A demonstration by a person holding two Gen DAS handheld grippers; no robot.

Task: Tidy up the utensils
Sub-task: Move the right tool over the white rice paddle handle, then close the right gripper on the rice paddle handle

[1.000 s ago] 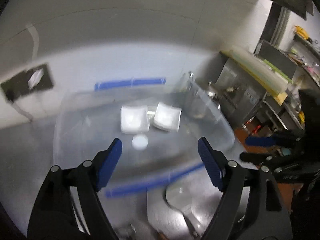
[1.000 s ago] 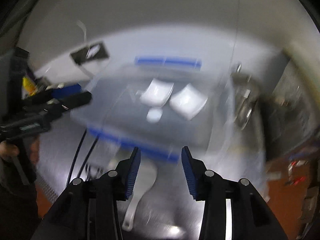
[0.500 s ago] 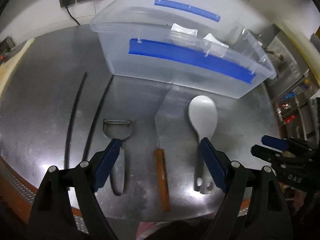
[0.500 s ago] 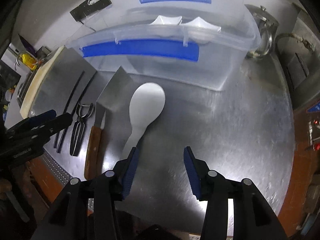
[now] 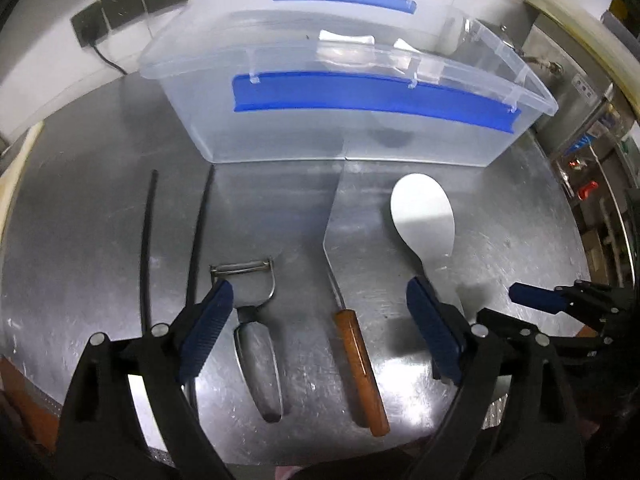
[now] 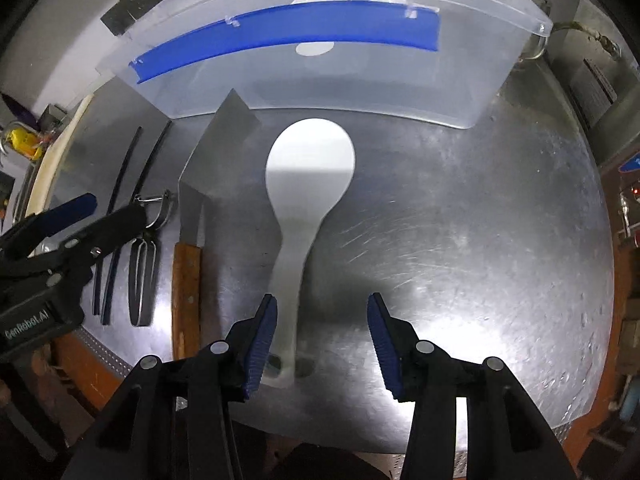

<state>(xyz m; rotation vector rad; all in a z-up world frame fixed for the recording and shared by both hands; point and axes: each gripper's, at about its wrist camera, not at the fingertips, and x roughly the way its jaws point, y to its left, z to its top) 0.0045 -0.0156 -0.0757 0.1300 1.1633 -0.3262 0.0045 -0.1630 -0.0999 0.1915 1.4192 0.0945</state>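
On the steel table lie two black chopsticks, a metal peeler, a cleaver with a wooden handle and a white rice paddle. Behind them stands a clear plastic bin with blue handles, holding white dishes. My left gripper hangs over the peeler and cleaver handles with its jaws opening; nothing is gripped. My right gripper is open just above the paddle's handle, which lies close to its left finger. Each gripper shows in the other's view: right gripper, left gripper.
Wall sockets with a cable sit behind the bin. A pale board edges the table on the left. A metal pot stands right of the bin. The table's front edge runs just under both grippers.
Both grippers have tipped down from looking into the bin and sunk toward the utensils on the table. The left jaws stand a little wider.
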